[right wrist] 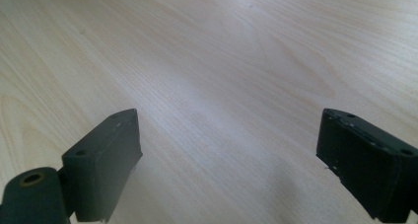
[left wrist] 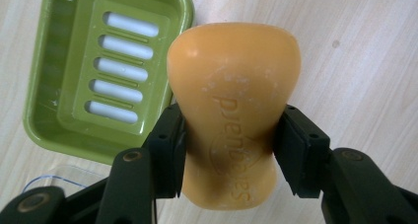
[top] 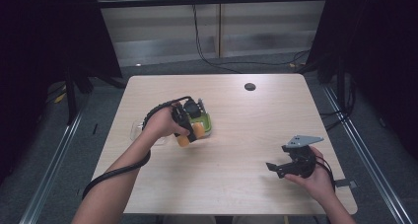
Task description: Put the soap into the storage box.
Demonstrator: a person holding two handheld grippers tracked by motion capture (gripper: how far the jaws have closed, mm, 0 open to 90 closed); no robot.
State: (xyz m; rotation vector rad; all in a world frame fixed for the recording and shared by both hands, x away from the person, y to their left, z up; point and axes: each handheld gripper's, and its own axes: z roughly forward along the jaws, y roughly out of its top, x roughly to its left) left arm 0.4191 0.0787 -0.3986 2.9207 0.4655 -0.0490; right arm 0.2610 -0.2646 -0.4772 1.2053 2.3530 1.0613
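Left gripper view: your left gripper (left wrist: 229, 150) pinches an orange soap bar (left wrist: 231, 110) at its narrow waist, both black pads (left wrist: 170, 150) pressed against its sides. Just beside the bar lies a green slotted soap dish (left wrist: 59, 115), standing empty on the pale wooden table (left wrist: 355, 46), with a clear plastic lid (left wrist: 49, 182) at its near edge. From the high view, you hold the soap bar (top: 190, 133) at the dish's (top: 208, 123) near side. Well apart, your right gripper (top: 277, 168) rests low over bare wood, its jaws spread wide with nothing between them.
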